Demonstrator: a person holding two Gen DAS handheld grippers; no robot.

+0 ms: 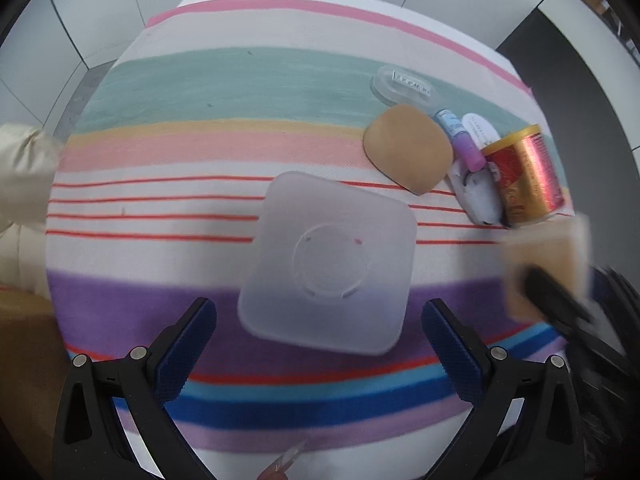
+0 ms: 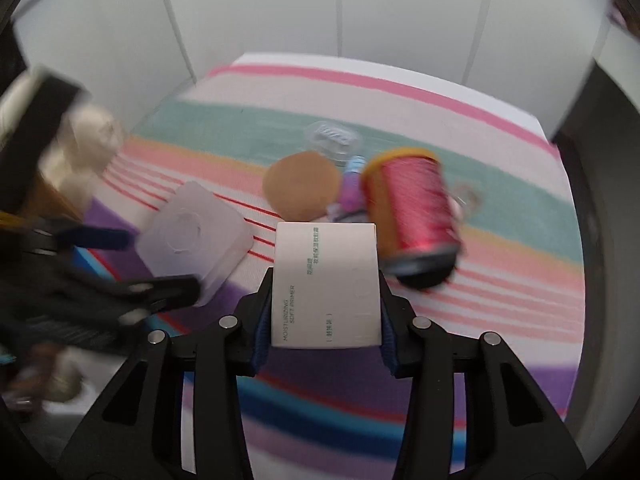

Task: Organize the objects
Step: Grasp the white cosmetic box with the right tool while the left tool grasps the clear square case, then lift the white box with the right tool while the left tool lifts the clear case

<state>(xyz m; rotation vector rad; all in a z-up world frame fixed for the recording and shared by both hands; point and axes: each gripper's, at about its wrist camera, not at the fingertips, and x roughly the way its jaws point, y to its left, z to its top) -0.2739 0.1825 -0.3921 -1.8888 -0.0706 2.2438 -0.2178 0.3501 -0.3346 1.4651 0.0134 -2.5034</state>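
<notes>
Right tool (image 2: 325, 300) clamped on white primer box (image 2: 326, 280) — red can (image 2: 412, 216) just beyond. Left tool (image 1: 320, 340) spread wide over frosted square lid (image 1: 328, 264) on striped desk (image 1: 200, 80).

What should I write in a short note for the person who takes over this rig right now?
Right gripper: shut on the white primer box, held above the striped cloth.
Left gripper: open, empty, over the frosted square container, not touching it.
On the cloth, in one cluster: tan sponge, clear lid, small tubes, red-gold can on its side.
Done: box picked up. Left: place the box, then the cluster, probably into the container.
</notes>
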